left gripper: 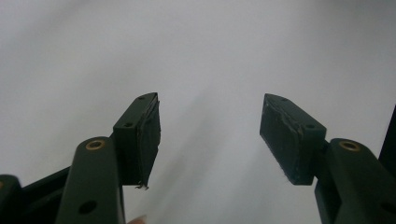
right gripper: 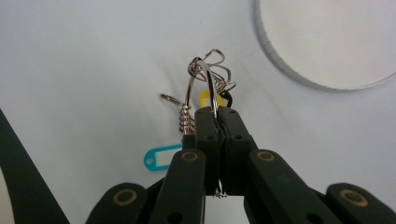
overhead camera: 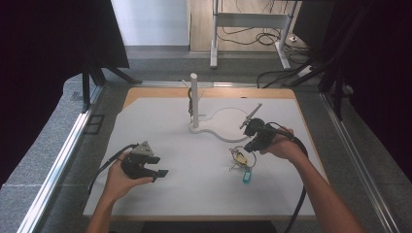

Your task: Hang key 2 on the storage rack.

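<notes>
Centrally, a key ring (right gripper: pixel 205 77) is pinched between the closed jaws of the right hand-held gripper (right gripper: pixel 217 112), its tags hanging just beyond; the left hand-held gripper (left gripper: pixel 210 133) is held open, empty.

One key ring (right gripper: pixel 201 77), two tags (right gripper: pixel 161 157), one stand (overhead camera: pixel 194 99)

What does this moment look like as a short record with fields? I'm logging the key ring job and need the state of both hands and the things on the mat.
surface: white mat on the table
right gripper: fingers shut on the key ring, holding it above the mat
tags on ring: blue tag, yellow tag
left gripper: open, nothing between its fingers, over bare mat
stand: white post on a round base, at the mat's far side
</notes>
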### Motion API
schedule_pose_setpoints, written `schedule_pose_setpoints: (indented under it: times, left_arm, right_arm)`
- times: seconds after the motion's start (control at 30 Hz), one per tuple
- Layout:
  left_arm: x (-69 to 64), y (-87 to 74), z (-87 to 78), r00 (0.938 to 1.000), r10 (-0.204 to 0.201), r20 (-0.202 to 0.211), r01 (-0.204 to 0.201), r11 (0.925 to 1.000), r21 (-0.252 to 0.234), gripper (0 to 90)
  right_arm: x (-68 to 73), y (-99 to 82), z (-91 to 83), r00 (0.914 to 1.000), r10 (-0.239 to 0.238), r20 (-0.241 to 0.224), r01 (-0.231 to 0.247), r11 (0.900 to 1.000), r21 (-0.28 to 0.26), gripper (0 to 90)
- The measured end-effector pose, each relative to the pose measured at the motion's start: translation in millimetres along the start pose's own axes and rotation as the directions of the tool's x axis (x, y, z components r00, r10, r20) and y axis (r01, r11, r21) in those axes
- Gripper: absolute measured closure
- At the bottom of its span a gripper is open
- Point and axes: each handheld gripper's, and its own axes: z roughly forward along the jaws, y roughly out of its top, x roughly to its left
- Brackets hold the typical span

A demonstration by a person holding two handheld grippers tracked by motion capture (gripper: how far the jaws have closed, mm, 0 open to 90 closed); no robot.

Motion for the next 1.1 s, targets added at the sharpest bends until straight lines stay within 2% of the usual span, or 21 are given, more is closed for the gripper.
schedule_pose_setpoints:
  times: [0.6, 0.93, 1.1]
  left_arm:
    - [0.9, -0.3, -0.4, 1.0000, 0.005, 0.002, -0.005, 1.0000, 0.008, 38.7]
    - [0.8, -0.5, 0.1, 1.0000, -0.001, 0.005, 0.001, 0.9999, 0.014, 38.5]
    - [0.8, -0.4, -0.8, 1.0000, 0.000, 0.004, 0.000, 0.9999, 0.014, 38.5]
  right_arm:
    - [-3.6, 22.0, -24.0, 0.9975, -0.020, 0.068, 0.020, 0.9998, 0.002, 87.5]
    - [-3.8, 34.5, -41.9, 0.9955, -0.036, 0.087, 0.038, 0.9990, -0.025, 87.5]
    - [-5.4, 41.3, -48.9, 0.9954, -0.028, 0.092, 0.032, 0.9986, -0.043, 87.5]
